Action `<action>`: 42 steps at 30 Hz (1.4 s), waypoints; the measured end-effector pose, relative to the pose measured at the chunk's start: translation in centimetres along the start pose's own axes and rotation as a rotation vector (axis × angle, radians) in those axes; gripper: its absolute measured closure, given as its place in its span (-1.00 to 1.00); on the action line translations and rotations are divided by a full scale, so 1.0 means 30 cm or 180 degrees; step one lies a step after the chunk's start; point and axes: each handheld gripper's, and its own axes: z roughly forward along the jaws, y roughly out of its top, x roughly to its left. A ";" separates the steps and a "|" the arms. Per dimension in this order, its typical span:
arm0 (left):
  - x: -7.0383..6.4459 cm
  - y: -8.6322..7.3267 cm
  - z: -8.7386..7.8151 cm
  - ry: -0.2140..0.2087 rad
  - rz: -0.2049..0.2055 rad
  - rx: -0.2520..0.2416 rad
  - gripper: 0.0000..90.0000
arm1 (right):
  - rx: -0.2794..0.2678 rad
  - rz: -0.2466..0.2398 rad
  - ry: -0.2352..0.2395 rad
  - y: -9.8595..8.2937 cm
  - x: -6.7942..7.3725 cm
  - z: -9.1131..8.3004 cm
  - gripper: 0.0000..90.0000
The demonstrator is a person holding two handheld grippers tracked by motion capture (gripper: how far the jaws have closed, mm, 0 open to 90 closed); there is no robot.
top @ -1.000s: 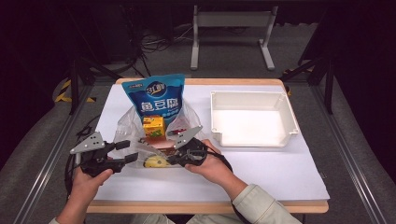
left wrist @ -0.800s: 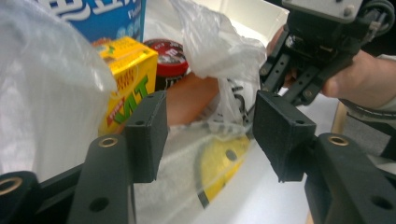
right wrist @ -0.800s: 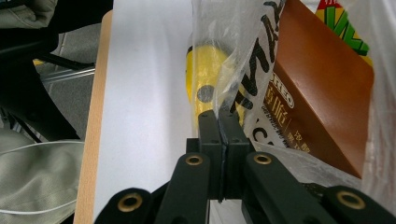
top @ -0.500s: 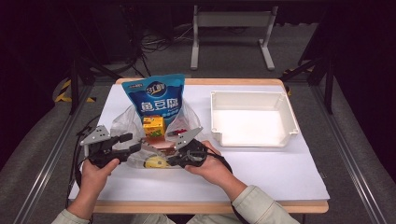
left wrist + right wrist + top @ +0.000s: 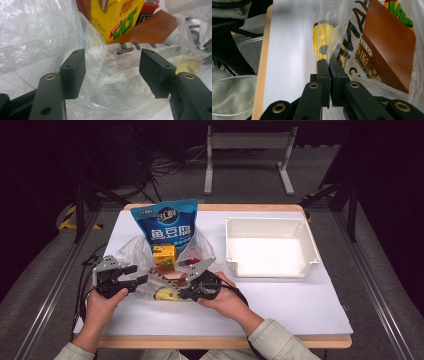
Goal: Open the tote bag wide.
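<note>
Crinkly glossy clear plastic bag (image 5: 37, 37), matt black claw pads (image 5: 75, 72), glossy yellow carton (image 5: 117, 17)

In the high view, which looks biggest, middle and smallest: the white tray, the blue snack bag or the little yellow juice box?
1. White rectangular plastic tray, largest.
2. Blue printed snack bag, standing at the back of the clear plastic bag.
3. Yellow juice carton, smallest; it is partly hidden in that plastic bag.

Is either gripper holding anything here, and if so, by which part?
The right gripper is shut on the clear plastic bag, pinching a fold of film at its edge. The left gripper is open around bag film, gripping nothing.
</note>
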 end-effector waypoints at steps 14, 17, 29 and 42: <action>0.010 -0.011 0.012 -0.0372 -0.0007 0.0152 0.41 | 0.0001 0.0011 0.0018 -0.002 -0.002 -0.002 0.93; 0.009 -0.010 0.007 -0.0402 0.0003 0.0150 0.62 | -0.0004 0.0016 0.0026 -0.003 -0.003 0.000 0.93; -0.010 -0.004 -0.031 -0.0424 0.0114 0.0075 1.00 | -0.0046 0.0039 0.0012 -0.010 -0.005 -0.003 0.92; -0.033 -0.066 -0.122 -0.0300 0.0127 0.0245 1.00 | -0.0056 0.0017 0.0026 -0.009 -0.008 0.024 0.93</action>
